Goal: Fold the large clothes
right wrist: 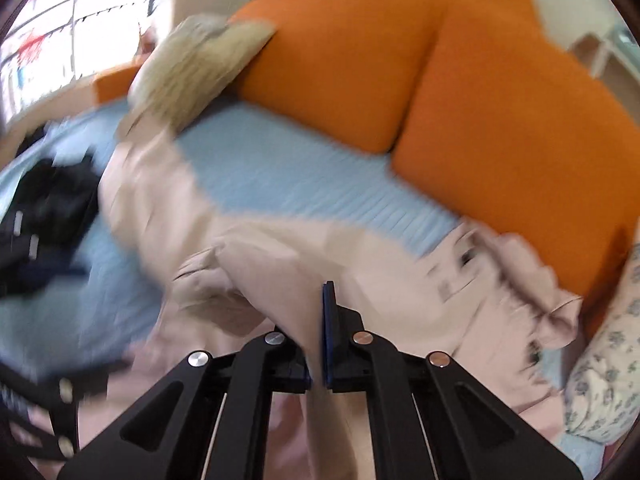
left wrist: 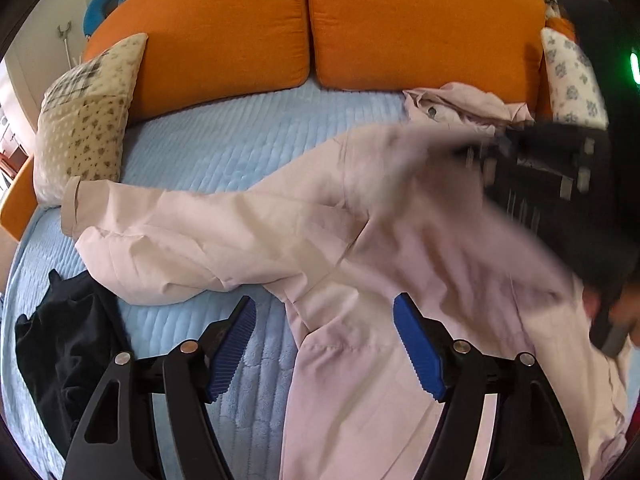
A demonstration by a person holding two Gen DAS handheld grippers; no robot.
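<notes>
While the pale pink garment lies spread across the light blue bed cover, the right tool has its blue pads pinched together on a fold of that cloth, which rises up between them. The left tool hangs over the garment's near edge with its ribbed blue pads wide apart and nothing between them. One sleeve of the garment stretches away towards a cream patterned pillow at the far side of the bed. Just beside the garment, on the cover, sits a crumpled black piece of clothing. Behind the garment, two orange cushions stand against the back of the bed.
</notes>
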